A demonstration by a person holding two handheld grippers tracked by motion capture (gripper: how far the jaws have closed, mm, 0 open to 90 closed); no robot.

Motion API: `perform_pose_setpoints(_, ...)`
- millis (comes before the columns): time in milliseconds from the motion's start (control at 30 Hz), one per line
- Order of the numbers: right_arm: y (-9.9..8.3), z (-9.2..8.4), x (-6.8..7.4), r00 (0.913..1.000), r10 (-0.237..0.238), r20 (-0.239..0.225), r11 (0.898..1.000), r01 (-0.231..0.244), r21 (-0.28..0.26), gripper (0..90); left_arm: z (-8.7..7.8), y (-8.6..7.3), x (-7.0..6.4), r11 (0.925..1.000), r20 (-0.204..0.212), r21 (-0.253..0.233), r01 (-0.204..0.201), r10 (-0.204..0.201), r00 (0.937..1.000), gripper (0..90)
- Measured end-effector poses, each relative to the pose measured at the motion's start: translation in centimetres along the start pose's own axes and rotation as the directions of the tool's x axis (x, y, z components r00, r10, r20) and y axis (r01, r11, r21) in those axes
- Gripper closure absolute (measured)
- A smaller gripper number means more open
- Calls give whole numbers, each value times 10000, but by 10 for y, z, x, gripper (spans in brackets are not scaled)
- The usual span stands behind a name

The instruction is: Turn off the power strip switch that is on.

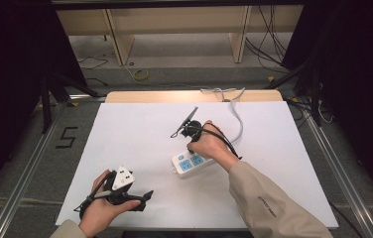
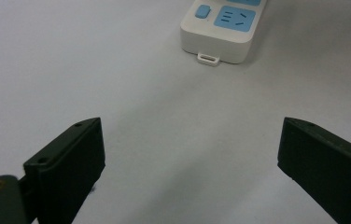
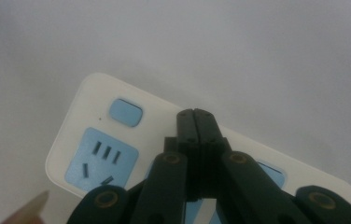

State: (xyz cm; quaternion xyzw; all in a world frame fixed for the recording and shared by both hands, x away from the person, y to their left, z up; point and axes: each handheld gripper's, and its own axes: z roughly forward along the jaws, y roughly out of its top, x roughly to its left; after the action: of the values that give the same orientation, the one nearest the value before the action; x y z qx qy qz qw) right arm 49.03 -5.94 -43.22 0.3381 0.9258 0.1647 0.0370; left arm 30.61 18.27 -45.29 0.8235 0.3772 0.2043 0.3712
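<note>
Power strip (image 3: 94, 154): white plastic block with rounded corners and blue socket faces. It sits flat on the white sheet, right under the right gripper's tips and out ahead of the left gripper's tips.

Switch (image 3: 126, 112): small blue rounded-square button at the strip's end, just to the side of the right tips in the right gripper view. No contact that I can see.

Right gripper (image 3: 196, 114): jaws pinched fully together, nothing between them, pointing down over the strip's top face next to the switch.

Left gripper (image 2: 190, 154): jaws spread wide and empty, resting low on the sheet, well short of the strip.

Step in hand: looks to me like poking the switch with the closed tips, so I'd slide them sideways onto the button's middle and press straight down. The strip is light, smooth plastic and could skid on the sheet; bringing the left jaws up to steady its near end might help.

Hang tab (image 2: 208, 58): small white loop on the strip's near end, facing the left tips.

Cord (image 1: 237, 116): white, running off past the right hand toward the table's far edge.
</note>
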Motion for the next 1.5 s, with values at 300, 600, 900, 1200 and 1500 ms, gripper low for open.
perform_pose_setpoints(300, 5, 1, 2, 9998, -152, 154, 9992, 146, 375, 900, 0, 0, 0, 10000, 0, -7, -2, 2, 10000, 70)
perform_pose_setpoints(600, 7, 1, 1, 9998, -150, 152, 9985, 142, 535, 900, 0, 0, 0, 10000, -9, -7, -6, 6, 10000, 70)
perform_pose_setpoints(900, 9, 1, 2, 9999, -15, 136, 9978, 6, 661, 900, 0, 0, 0, 10000, -14, -15, -3, 3, 10000, 70)
perform_pose_setpoints(1200, 11, 3, 2, 9998, -128, 171, 9964, 113, 838, 900, 0, 0, -1, 10000, 8, -19, 0, 0, 10000, 70)
perform_pose_setpoints(1500, 11, 3, 2, 9999, 8, 103, 9960, -17, 897, 900, 0, 0, -1, 10000, 27, 29, -27, 27, 10000, 71)
